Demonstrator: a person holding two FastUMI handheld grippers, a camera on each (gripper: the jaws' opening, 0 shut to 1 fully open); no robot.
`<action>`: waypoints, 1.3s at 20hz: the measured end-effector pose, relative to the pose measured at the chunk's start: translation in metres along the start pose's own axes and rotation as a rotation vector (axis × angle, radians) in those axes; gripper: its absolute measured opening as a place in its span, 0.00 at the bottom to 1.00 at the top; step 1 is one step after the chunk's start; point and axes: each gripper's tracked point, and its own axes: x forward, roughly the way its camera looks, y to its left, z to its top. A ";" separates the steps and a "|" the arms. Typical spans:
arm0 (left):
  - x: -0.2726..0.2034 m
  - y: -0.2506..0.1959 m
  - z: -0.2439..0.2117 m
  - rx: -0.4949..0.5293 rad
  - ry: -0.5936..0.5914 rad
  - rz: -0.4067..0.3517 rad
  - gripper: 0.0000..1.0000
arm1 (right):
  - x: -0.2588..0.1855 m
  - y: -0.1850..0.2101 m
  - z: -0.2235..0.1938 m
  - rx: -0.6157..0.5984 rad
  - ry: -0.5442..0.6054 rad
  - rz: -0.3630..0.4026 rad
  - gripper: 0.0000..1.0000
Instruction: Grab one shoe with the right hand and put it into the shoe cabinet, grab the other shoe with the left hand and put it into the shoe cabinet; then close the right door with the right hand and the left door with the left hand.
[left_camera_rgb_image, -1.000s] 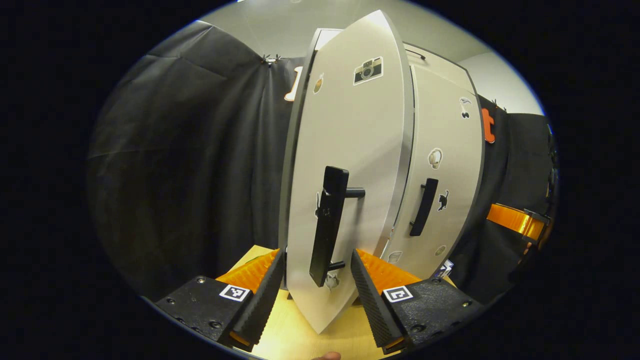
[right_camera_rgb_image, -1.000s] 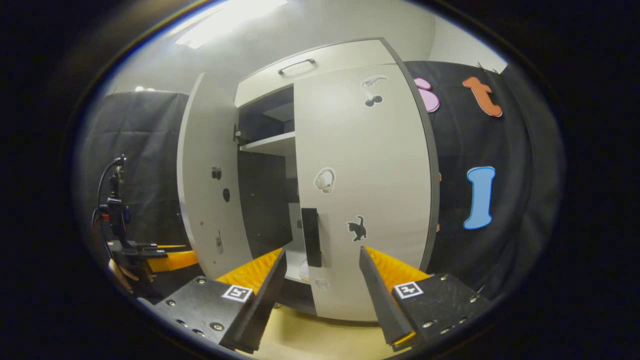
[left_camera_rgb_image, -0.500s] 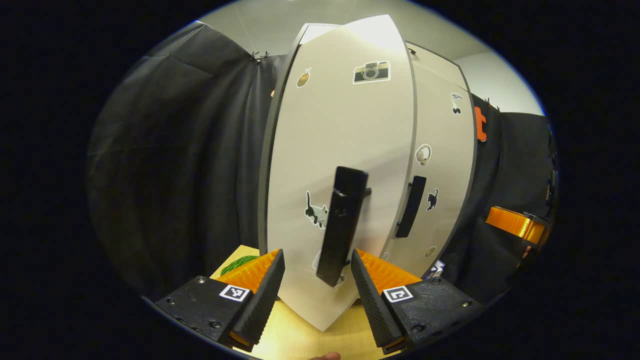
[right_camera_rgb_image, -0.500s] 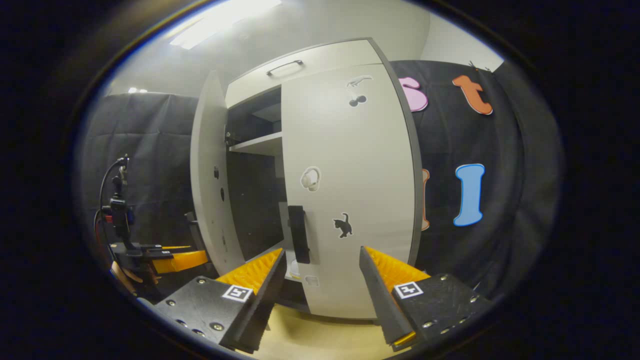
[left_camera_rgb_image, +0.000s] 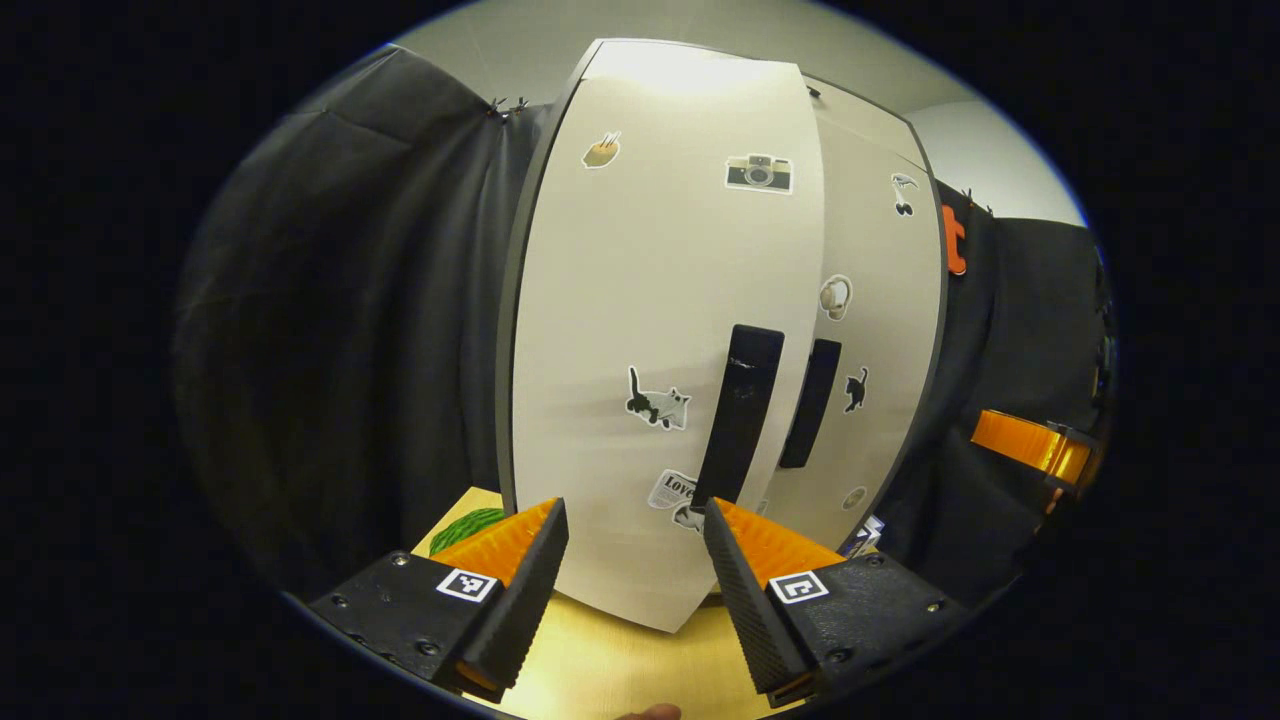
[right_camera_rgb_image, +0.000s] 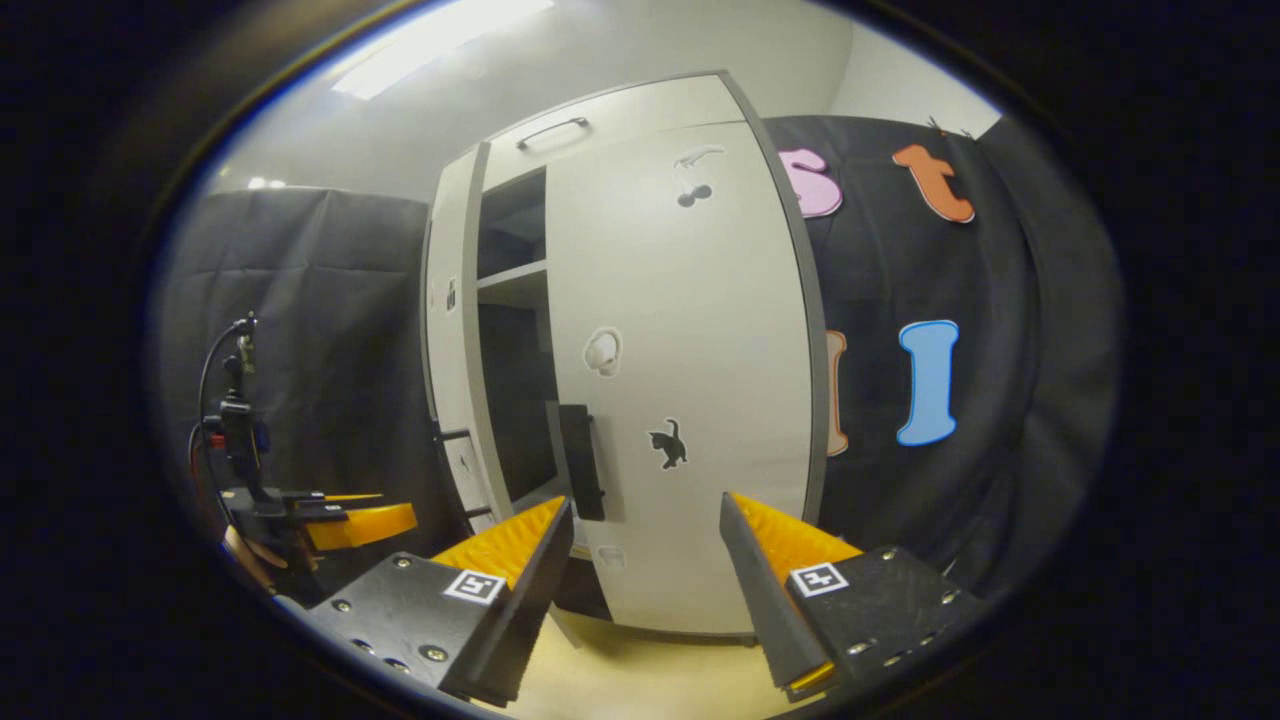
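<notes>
The left gripper (left_camera_rgb_image: 632, 565) was spread wide and held nothing, poised just in front of the left door (left_camera_rgb_image: 660, 330) of the shoe cabinet (right_camera_rgb_image: 620, 110). In the right gripper view that door (right_camera_rgb_image: 447, 330) stood a little ajar, a dark gap and a shelf (right_camera_rgb_image: 512, 283) showing beside it. Its black handle (left_camera_rgb_image: 740, 415) sat near the meeting edge. To finish well, a steady flat push near the handle, straight toward the cabinet, seemed best, easing off as the edges met. The right door (right_camera_rgb_image: 680, 380) looked already closed. The right gripper (right_camera_rgb_image: 645, 580) hung back, wide and empty. The shoes were presumably inside; I could not see them.
</notes>
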 end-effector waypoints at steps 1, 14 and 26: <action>0.000 0.000 0.000 -0.001 -0.002 0.000 0.84 | 0.000 0.000 0.000 0.000 0.000 0.000 0.88; -0.001 0.001 0.003 0.004 -0.018 -0.008 0.84 | -0.001 -0.004 -0.003 0.011 0.000 -0.008 0.88; -0.003 0.004 0.008 0.016 -0.030 -0.004 0.84 | -0.004 -0.002 -0.002 0.028 -0.004 -0.015 0.88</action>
